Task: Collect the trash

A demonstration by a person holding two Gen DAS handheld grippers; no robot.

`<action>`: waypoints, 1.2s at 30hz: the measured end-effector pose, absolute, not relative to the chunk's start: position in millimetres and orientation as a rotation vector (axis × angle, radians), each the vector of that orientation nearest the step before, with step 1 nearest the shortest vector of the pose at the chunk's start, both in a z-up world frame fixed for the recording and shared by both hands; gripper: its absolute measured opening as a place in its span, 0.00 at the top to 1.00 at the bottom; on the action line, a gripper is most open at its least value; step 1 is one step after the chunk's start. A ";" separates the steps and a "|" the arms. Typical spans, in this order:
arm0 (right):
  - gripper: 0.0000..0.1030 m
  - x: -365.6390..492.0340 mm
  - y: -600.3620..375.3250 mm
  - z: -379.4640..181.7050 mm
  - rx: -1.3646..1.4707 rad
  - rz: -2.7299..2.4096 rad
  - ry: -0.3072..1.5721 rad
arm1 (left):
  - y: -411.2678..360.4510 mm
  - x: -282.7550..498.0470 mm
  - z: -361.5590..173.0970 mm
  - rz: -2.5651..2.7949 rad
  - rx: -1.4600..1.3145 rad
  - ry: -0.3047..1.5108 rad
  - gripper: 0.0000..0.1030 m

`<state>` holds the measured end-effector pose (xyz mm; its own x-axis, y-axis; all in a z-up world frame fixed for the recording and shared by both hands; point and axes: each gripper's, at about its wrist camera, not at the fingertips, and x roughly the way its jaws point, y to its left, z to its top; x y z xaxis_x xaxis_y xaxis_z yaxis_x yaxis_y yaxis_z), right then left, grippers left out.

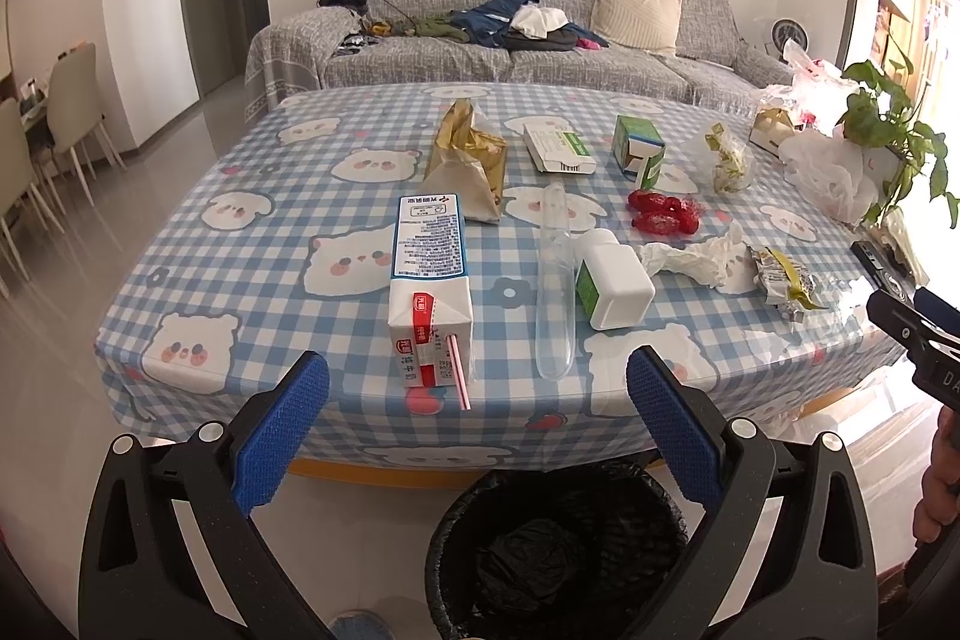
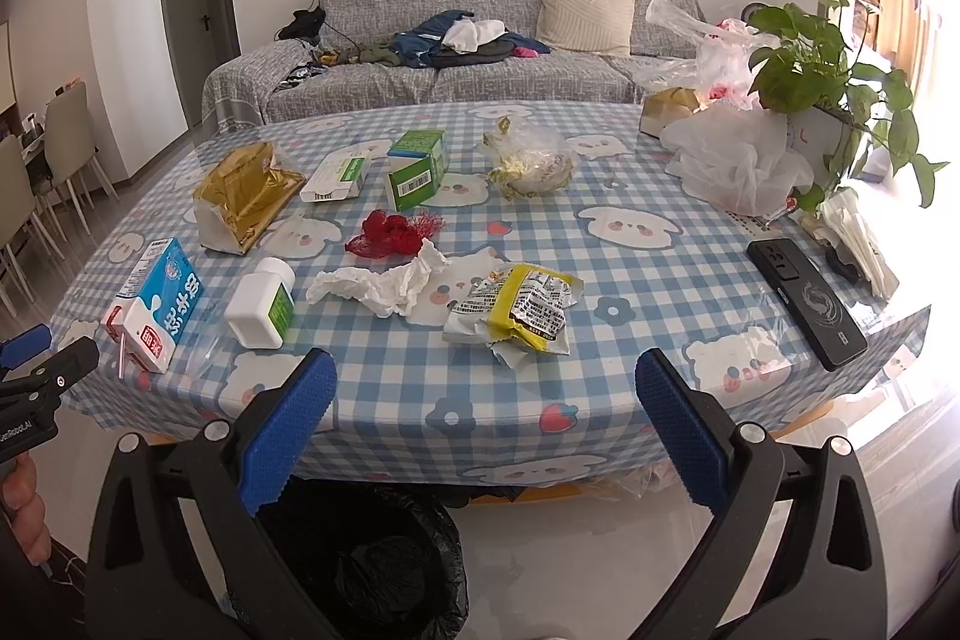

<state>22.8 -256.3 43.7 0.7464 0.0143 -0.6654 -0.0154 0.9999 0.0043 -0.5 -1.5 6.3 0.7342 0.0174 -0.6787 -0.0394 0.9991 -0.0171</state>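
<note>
i am holding my left gripper (image 1: 477, 379) and right gripper (image 2: 486, 382) wide open, grabbing nothing. the milk carton (image 1: 427, 289) is lying on the table (image 1: 252, 280) above the bin (image 1: 558, 550).

- The trash bin (image 1: 558, 550) is cut off by the bottom edge; its near rim is out of view.
- The right gripper (image 1: 912, 334) shows only partly at the picture's edge.
- Print on the milk carton (image 1: 429, 274) is too small to read.

Ahead of the spread fingers: one milk carton (image 1: 428, 293), one white bottle (image 1: 612, 278), two green boxes (image 2: 418, 168) (image 2: 338, 177), one bin (image 1: 558, 544) below.
</note>
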 end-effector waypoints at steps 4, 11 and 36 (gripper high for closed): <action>0.07 22.9 -256.5 43.6 -0.001 0.017 0.729 | -2.6 -0.9 6.1 0.035 -0.025 0.743 0.06; 0.07 22.5 -256.2 43.4 0.000 0.015 0.729 | -2.7 -0.8 5.8 0.035 -0.025 0.744 0.06; 0.07 68.9 -259.5 20.5 -0.004 -0.006 0.811 | 11.7 52.5 -21.5 0.081 -0.047 0.831 0.06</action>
<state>68.9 -259.5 20.5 0.6886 -0.0070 -0.7251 0.0035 1.0000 -0.0063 52.5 11.7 -21.5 0.6714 0.0532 -0.7391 -0.0900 0.9959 -0.0100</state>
